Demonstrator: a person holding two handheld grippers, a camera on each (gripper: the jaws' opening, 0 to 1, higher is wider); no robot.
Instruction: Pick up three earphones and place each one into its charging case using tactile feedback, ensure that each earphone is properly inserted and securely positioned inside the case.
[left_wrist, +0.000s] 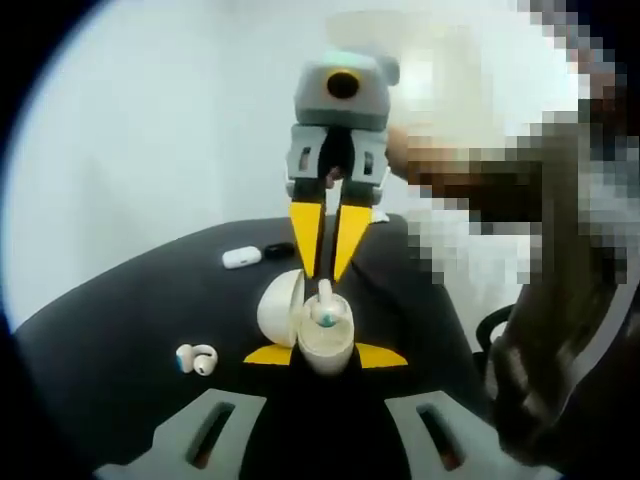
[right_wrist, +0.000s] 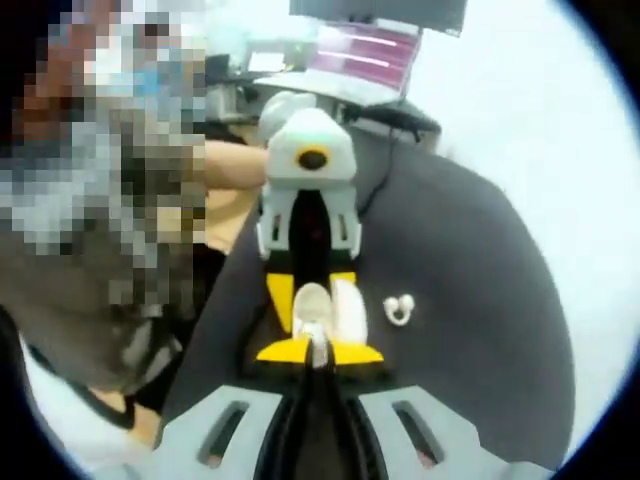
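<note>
On the dark matte surface (left_wrist: 120, 320), left tongs (left_wrist: 325, 355) clamp a smooth, rounded open case (left_wrist: 325, 335) while right tongs (right_wrist: 318, 352) pinch an earphone (left_wrist: 326, 300) into it; another earphone (left_wrist: 197, 358) lies beside.

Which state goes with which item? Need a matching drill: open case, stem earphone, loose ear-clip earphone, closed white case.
Items:
1. open case
2. stem earphone
3. ear-clip earphone
4. closed white case

States:
a. lying loose on the dark table
b. held between the left gripper fingers, lid up
c. far side of the table, shut
d. standing in the open case, under the right gripper

Pairs: 1-b, 2-d, 3-a, 4-c
</note>
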